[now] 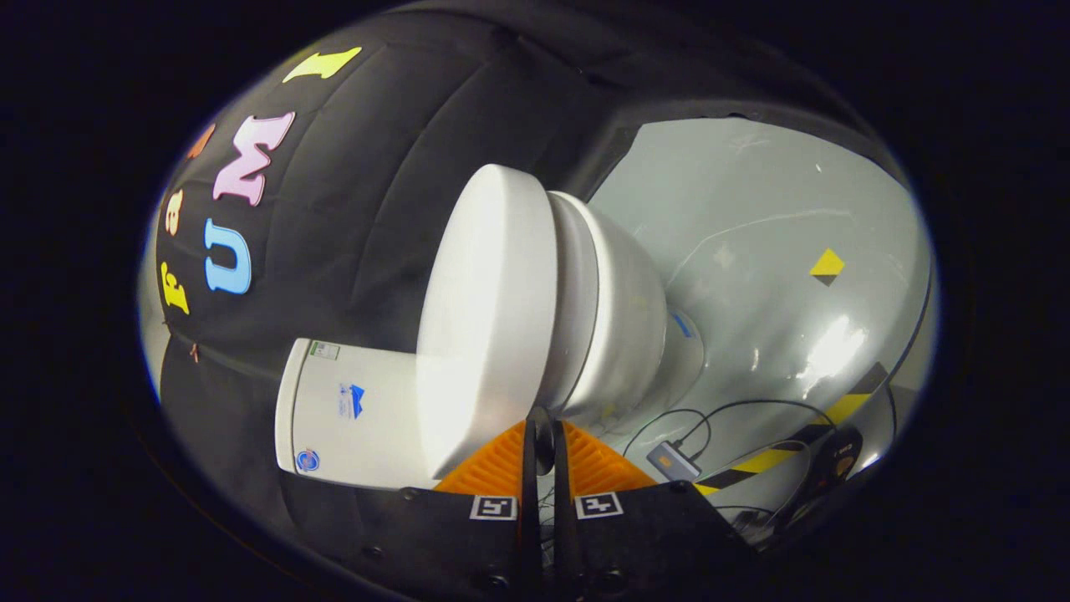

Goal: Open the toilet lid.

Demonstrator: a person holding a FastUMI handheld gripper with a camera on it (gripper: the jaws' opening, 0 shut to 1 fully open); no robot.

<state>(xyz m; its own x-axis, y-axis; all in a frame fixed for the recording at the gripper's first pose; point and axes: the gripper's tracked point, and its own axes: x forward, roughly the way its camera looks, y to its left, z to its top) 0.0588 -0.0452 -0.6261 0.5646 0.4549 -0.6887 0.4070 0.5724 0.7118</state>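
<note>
Grey floor (777, 209); white lid (489, 318) seemingly closed (claw (542, 447) pinched).

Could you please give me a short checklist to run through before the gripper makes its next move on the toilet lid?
1. Lid position: the toilet lid lies closed on the bowl; not yet opened: not ok.
2. Finger state: the gripper has its orange fingers nearly together, nothing between them: ok for hooking, not for grasping.
3. Alignment: fingertips sit at the lid's front edge: ok.
4. Contact with the lid rim: cannot tell.
5. Swing room: the tank stands behind the lid; clearance cannot tell.
6. Floor hazards: cables and a small device lie beside the bowl's base, away from the lid's path: ok.
</note>
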